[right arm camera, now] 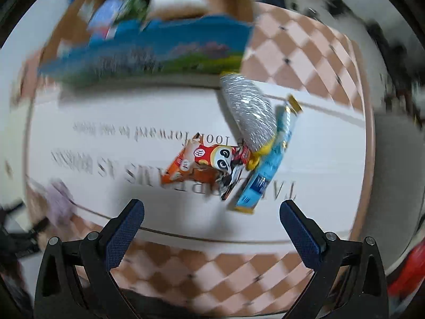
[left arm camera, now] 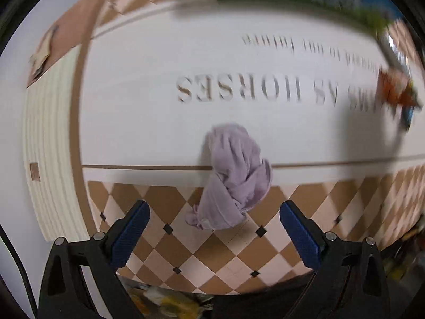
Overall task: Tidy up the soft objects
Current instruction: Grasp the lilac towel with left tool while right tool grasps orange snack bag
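On the mat (left arm camera: 159, 122), crumpled lilac cloth (left arm camera: 233, 178) just ahead of left claw (left arm camera: 214, 232) — jaws wide apart, empty, right claw (right arm camera: 212, 227) likewise spread — facing orange snack pkt (right arm camera: 204, 164), blue pkt (right arm camera: 268, 164), silver pouch (right arm camera: 249, 111), blurred box (right arm camera: 159, 34) behind.

Both wrist cameras looking down along their fingers, hovering near the lettered mat (left arm camera: 148, 122), sharing orange packet (right arm camera: 202, 167).

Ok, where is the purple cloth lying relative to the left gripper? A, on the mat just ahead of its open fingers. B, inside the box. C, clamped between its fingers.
A: the purple cloth lies bunched on the mat, ahead of the open left gripper, untouched.
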